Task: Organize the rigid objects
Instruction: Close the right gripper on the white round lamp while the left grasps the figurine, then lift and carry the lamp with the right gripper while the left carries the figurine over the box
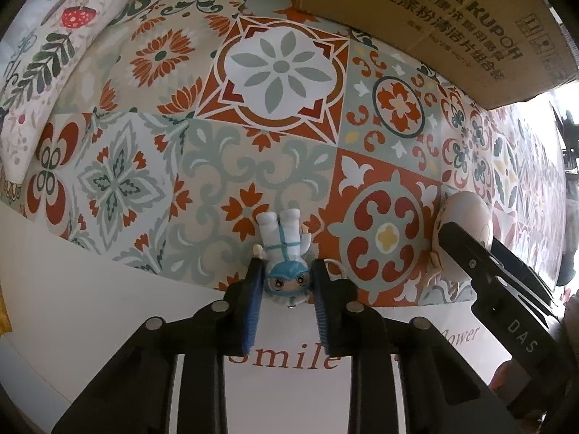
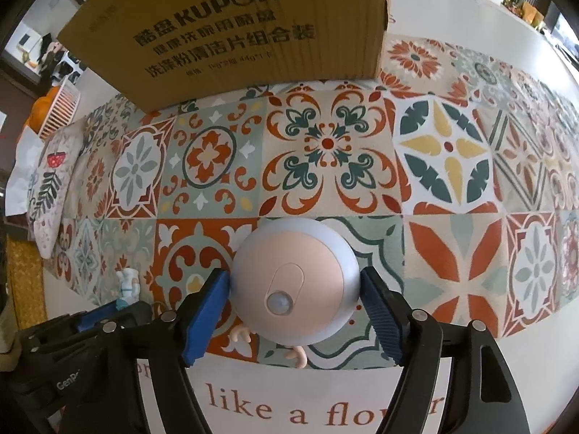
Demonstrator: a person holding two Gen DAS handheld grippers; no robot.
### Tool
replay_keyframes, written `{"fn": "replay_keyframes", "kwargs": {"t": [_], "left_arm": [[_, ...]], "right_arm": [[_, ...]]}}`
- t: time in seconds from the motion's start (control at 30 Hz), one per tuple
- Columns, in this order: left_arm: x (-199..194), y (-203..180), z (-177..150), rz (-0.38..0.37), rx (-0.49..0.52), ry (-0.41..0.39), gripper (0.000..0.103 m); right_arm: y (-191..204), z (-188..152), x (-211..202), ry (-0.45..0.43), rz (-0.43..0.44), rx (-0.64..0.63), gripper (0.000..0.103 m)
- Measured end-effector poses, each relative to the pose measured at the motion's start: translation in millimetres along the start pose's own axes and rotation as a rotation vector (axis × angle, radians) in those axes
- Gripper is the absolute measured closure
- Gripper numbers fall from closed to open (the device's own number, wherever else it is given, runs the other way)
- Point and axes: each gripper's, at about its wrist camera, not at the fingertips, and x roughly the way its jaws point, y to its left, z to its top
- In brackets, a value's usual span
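A small figurine in a white suit and blue hood [image 1: 284,242] lies on the patterned mat [image 1: 282,68], feet pointing away. My left gripper [image 1: 287,271] points down and is shut on its head, one blue pad on each side. In the right wrist view the figurine [image 2: 128,282] shows beside the left gripper [image 2: 108,313]. A round pinkish-white dome toy with a sensor lens [image 2: 293,282] and small hands stands on the mat. My right gripper [image 2: 294,275] is open with its pads flanking the dome. The left wrist view shows the dome [image 1: 466,209] under the right gripper [image 1: 470,235].
A brown cardboard box [image 2: 235,36] with printed characters stands at the far side of the mat [image 2: 448,152], also seen as the box [image 1: 452,18] at top right. A floral cushion [image 1: 47,72] lies at the left. A white slatted basket [image 2: 59,108] holds orange fruit.
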Motion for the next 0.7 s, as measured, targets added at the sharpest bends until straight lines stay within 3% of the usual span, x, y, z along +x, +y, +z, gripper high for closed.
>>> {"fn": "replay_keyframes", "kwargs": {"t": [0.4,0.7], "left_arm": [[-10.4,4.8,-4.0,-0.021,0.014,-0.030,0.077],[-33.2,-2.4,-3.9,-0.019,0.050,-0.099,0.077]], "right_arm": [[1.7,-7.0,-1.7,-0.023,0.014,0.013,0.029],[1.9,-9.5,-23.2,-0.056,0.013,0.001,0.029]]}}
